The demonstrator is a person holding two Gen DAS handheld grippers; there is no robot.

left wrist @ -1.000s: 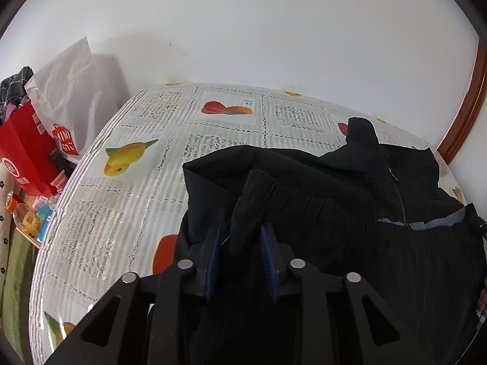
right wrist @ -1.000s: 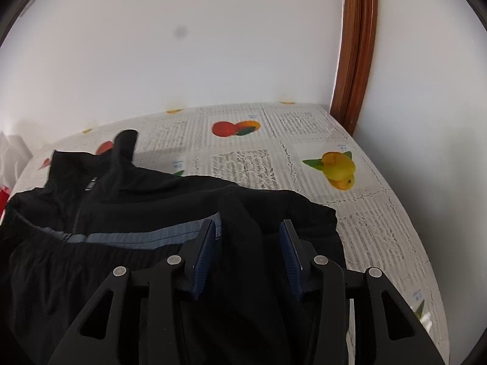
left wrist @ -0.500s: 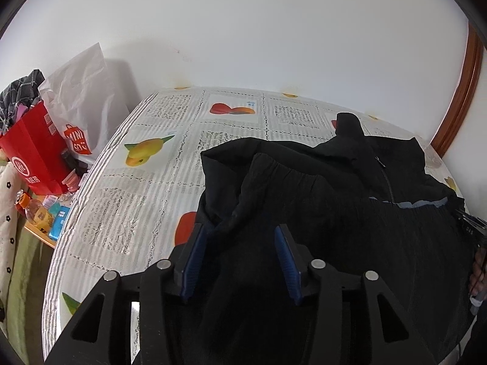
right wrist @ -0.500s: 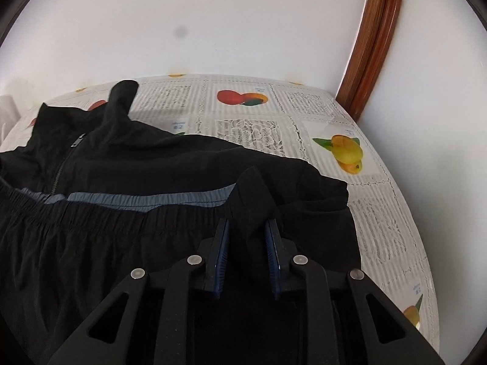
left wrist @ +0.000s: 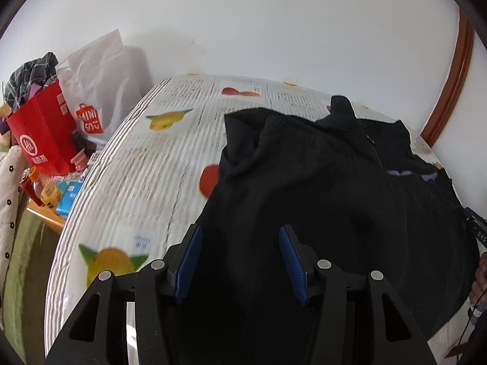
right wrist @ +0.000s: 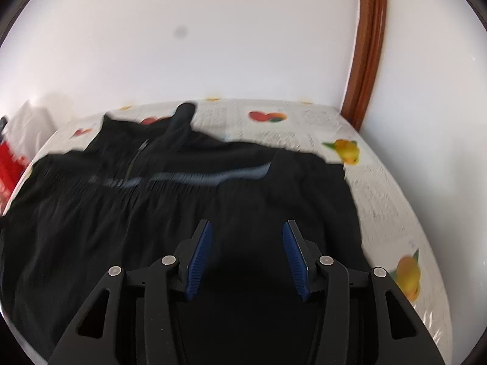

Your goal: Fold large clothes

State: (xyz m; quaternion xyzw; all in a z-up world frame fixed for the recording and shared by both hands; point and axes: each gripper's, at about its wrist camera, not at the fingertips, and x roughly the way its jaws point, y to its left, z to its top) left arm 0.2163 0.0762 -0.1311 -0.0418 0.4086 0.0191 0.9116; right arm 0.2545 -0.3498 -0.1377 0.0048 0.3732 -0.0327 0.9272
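A black jacket point(left wrist: 334, 188) with a zip and a grey stripe lies folded over on the fruit-print tablecloth point(left wrist: 146, 176). My left gripper point(left wrist: 240, 234) hovers over its near left part, jaws opening, blue pads apart with nothing pinched between them. In the right wrist view the same jacket point(right wrist: 152, 200) spreads across the table, its grey stripe point(right wrist: 197, 178) showing under the folded hem. My right gripper point(right wrist: 246, 231) stands above the near right part, jaws opening, pads clear of the cloth.
A red paper bag point(left wrist: 42, 133) and a white plastic bag point(left wrist: 97, 103) stand left of the table, with bottles and small packs point(left wrist: 51, 188) below them. A brown door frame point(right wrist: 365, 60) rises at the right. A hand point(left wrist: 478, 276) shows at the right edge.
Both grippers let go of the jacket's hem and pulled back toward the near edge. The right one had pinched the cloth half a second ago; both now stand wider apart.
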